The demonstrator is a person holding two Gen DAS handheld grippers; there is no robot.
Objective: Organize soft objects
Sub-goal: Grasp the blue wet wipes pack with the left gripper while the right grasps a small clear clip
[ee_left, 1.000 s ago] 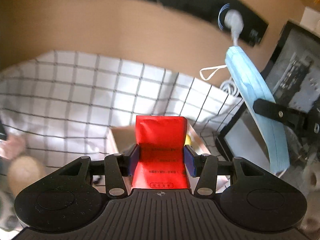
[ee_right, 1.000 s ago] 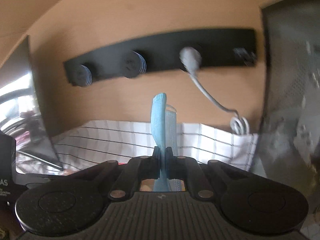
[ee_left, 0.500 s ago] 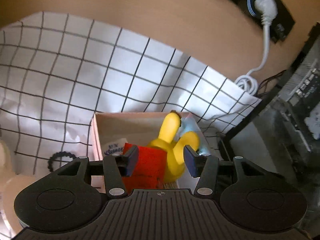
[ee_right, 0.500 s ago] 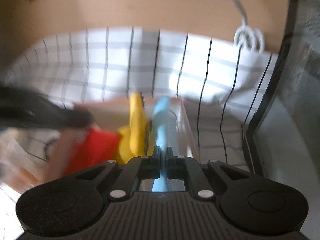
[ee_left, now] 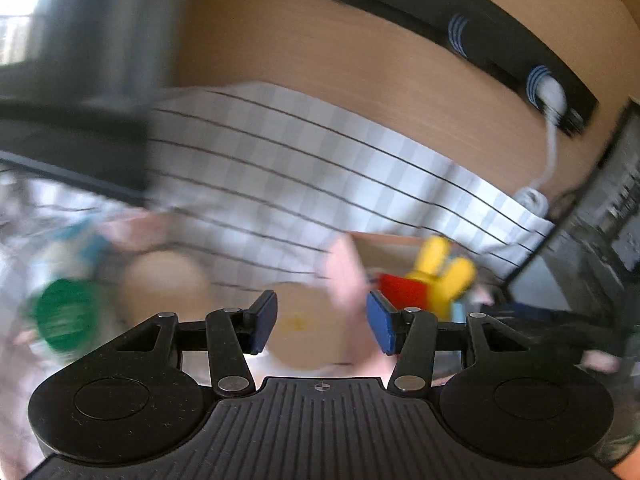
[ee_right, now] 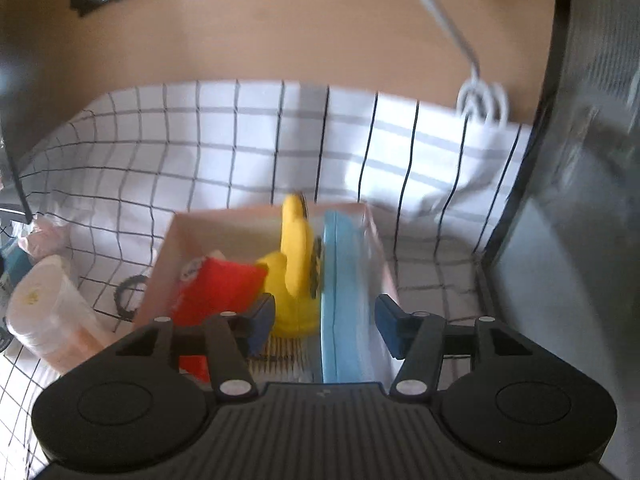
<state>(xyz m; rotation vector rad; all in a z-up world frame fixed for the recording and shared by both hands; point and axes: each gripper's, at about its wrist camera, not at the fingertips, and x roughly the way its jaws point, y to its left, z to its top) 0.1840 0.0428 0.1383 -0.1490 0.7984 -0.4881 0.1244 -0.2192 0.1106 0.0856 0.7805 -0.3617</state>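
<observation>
The right hand-held gripper [ee_right: 325,326] hangs over the shallow pink cardboard box [ee_right: 264,213] with its jaws spread wide and nothing between them; the pale blue pleated face mask [ee_right: 340,300] stands on edge inside the box along its right wall, beside the yellow soft toy [ee_right: 294,264] and the red soft packet [ee_right: 218,286]. The step in hand looks like letting go of the mask and drawing clear, and the thing to mind is lifting straight up and back, so that neither blue pad [ee_right: 388,330] catches the upright mask and tips it out over the wall. The left hand-held gripper [ee_left: 322,322] is likewise wide open and empty, its view badly smeared, pointing across the black-and-white checked cloth [ee_left: 280,168] on the counter to the left of the box. For its next pick I would favour the cream-coloured roll in clear wrapping [ee_right: 48,312] lying just beside the box, approached squarely and slowly. A green blurred shape [ee_left: 64,316] farther left is too smeared to name.
</observation>
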